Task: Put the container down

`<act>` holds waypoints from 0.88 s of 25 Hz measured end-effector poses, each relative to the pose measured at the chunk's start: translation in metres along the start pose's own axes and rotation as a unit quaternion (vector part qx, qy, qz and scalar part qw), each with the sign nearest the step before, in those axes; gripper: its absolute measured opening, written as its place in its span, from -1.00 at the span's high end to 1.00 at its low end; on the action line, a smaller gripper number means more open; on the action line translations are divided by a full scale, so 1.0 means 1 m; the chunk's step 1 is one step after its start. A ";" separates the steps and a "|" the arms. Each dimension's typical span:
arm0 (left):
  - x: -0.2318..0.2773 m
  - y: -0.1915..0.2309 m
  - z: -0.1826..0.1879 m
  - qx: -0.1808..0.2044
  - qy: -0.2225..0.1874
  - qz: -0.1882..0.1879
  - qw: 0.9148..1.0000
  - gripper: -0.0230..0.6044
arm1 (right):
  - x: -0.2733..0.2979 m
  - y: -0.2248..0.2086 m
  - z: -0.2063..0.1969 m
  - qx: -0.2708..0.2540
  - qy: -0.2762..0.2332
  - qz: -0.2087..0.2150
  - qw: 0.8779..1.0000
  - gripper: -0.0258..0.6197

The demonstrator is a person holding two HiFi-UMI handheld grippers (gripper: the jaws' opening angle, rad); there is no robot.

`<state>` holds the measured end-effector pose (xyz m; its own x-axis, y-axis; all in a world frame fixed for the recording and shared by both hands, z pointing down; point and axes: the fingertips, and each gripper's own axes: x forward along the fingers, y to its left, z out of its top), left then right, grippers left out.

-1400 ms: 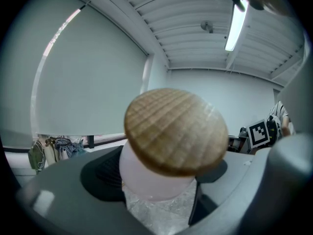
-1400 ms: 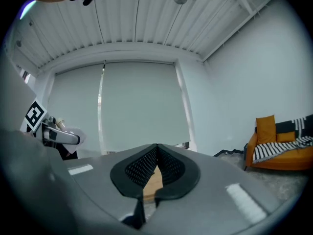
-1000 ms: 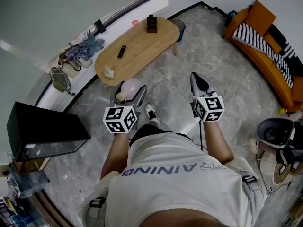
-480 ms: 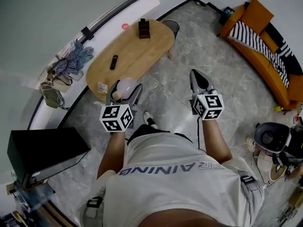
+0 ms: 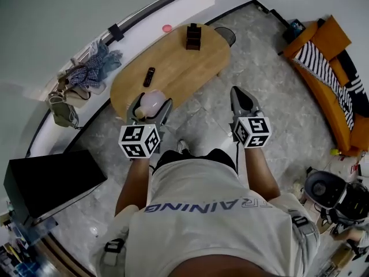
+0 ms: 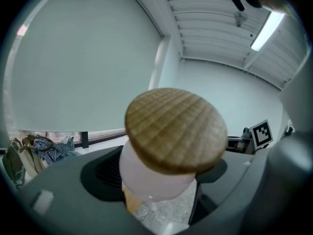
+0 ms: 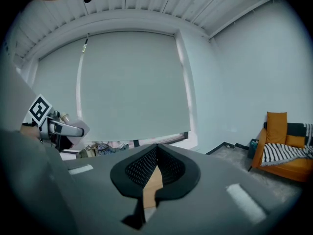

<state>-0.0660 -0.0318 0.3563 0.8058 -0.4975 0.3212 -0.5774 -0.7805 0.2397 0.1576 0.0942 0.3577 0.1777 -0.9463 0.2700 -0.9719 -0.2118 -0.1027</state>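
Left tool: spread wide around the wood-lidded container, clamping its pale body so it cannot drop.
Container: carried in the air, by the near end of the counter, its likely resting place.
Right tool: pinched together, empty, kept aside.

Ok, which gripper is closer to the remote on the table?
Left. The left gripper, holding the container, sits at the table's near edge just short of the remote; the right gripper is off to the side, over the floor.
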 end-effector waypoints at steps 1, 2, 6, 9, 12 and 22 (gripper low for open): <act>0.003 0.008 -0.001 -0.006 0.000 0.005 1.000 -0.36 | 0.009 0.002 -0.002 -0.003 0.007 0.003 1.000 0.87; 0.006 0.016 -0.001 -0.013 0.000 0.011 1.000 -0.35 | 0.018 0.002 -0.005 -0.006 0.016 0.004 1.000 0.87; 0.014 0.036 -0.005 -0.032 0.005 0.029 0.999 -0.36 | 0.051 0.001 -0.012 -0.003 0.046 0.017 0.999 0.87; 0.026 0.048 -0.005 -0.040 0.010 0.048 0.998 -0.36 | 0.079 0.003 -0.012 -0.006 0.055 0.042 0.998 0.87; 0.041 0.063 -0.006 -0.051 0.016 0.077 0.996 -0.35 | 0.119 -0.003 -0.022 -0.005 0.081 0.063 0.995 0.87; 0.121 0.093 0.019 -0.110 0.001 0.202 0.973 -0.36 | 0.257 -0.059 0.002 -0.011 0.105 0.176 0.979 0.87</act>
<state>-0.0202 -0.1716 0.3999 0.5077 -0.7451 0.4325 -0.8610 -0.4214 0.2847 0.2615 -0.1374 0.4313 -0.2021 -0.8884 0.4121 -0.9708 0.1262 -0.2041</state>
